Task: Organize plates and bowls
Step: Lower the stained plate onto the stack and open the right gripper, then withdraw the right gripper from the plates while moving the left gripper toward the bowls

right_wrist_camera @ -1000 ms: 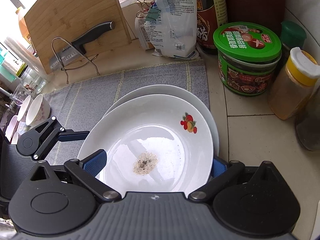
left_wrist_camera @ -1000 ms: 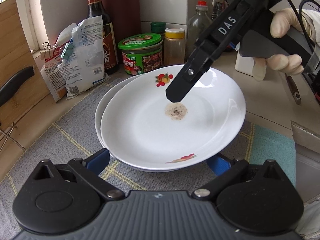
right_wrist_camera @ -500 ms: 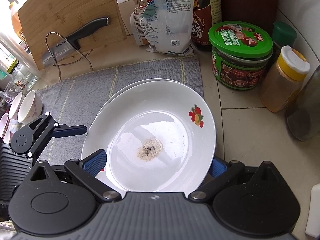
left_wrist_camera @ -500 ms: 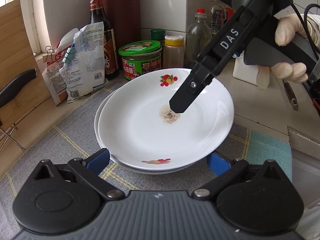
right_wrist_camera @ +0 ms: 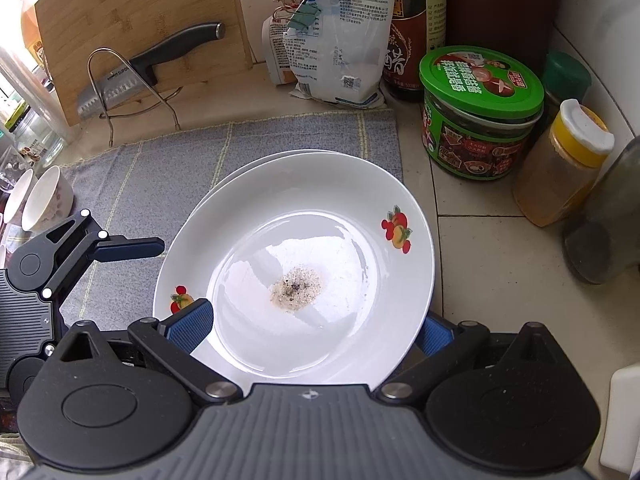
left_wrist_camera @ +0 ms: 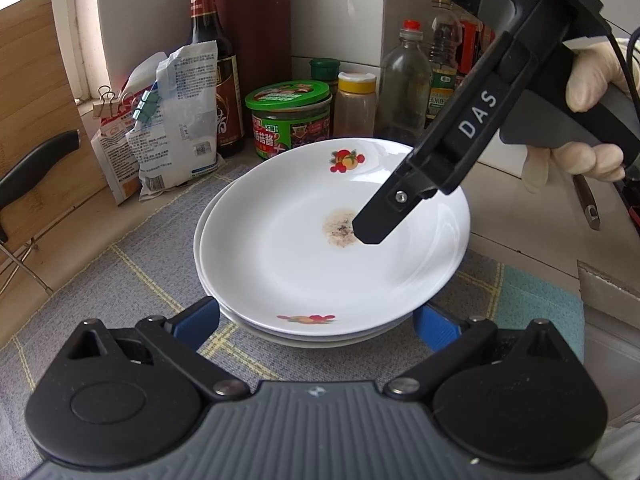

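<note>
- Two plates already sit stacked on the grey mat [right_wrist_camera: 248, 140]; top plate [right_wrist_camera: 304, 264] rests on the bottom plate [left_wrist_camera: 212, 280], slightly off-centre, w/ a brownish crumb smear [right_wrist_camera: 296, 290] in its middle.
- Right gripper [right_wrist_camera: 308, 324] is nearest: its blue fingers [right_wrist_camera: 190, 320] spread wide, either side of the top plate's near rim. From the left wrist view one finger hangs over the plate centre; can't tell if it touches, but nothing is clamped.
- Left gripper [left_wrist_camera: 316, 320] also has its tongs apart, straddling the stack's near edge w/o pinching it (stack sits between the pads, not held).
- Progress, as I judge it: plates look about done, maybe need a nudge to line up. Bowls [right_wrist_camera: 44, 196] wait at the mat's far left edge, untouched, so that half is left.
- Gloved hand [left_wrist_camera: 588, 120] holds the right tool; "DAS" printed on its arm.
- Further back: green-lidded jar [right_wrist_camera: 480, 112] w/ Chinese label, yellow-capped spice jar [right_wrist_camera: 568, 160], clipped white bag [right_wrist_camera: 344, 40] w/ QR code.
- Farthest: dark sauce bottle [left_wrist_camera: 208, 64], knife [right_wrist_camera: 152, 64] marked "SUPOR" on a wire rack against a bamboo board [right_wrist_camera: 132, 12].
</note>
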`<action>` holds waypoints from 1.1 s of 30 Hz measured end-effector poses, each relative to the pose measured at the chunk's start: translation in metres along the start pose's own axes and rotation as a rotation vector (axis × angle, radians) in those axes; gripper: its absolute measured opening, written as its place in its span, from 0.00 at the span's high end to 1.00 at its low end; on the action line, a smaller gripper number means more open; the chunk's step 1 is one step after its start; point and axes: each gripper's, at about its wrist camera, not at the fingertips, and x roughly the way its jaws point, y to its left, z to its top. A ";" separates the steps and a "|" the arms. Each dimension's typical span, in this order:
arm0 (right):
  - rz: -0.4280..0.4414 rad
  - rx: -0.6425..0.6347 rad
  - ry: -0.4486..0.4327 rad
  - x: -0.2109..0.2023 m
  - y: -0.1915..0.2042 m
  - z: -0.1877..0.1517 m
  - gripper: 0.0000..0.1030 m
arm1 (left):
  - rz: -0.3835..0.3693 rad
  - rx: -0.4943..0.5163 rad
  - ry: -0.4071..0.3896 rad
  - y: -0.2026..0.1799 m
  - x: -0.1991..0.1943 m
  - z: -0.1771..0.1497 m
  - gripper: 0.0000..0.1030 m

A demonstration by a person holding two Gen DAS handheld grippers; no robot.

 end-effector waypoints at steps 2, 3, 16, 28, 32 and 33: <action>-0.009 -0.010 0.002 0.000 0.001 0.000 0.00 | 0.002 -0.002 -0.001 0.000 0.000 0.000 0.01; -0.012 -0.013 0.003 0.000 0.002 0.000 0.00 | 0.005 -0.002 -0.001 -0.001 -0.001 0.000 0.01; -0.079 -0.055 0.030 0.004 0.007 -0.008 0.00 | 0.021 -0.052 -0.044 0.000 -0.012 0.002 0.01; -0.140 -0.170 -0.207 -0.030 0.036 -0.015 0.00 | 0.109 -0.131 -0.080 0.005 -0.039 -0.005 0.01; -0.144 -0.205 -0.296 -0.032 0.049 -0.021 0.00 | 0.172 -0.173 -0.065 0.005 -0.051 -0.015 0.01; -0.141 -0.216 -0.316 -0.031 0.052 -0.022 0.00 | 0.188 -0.185 -0.061 0.004 -0.055 -0.018 0.01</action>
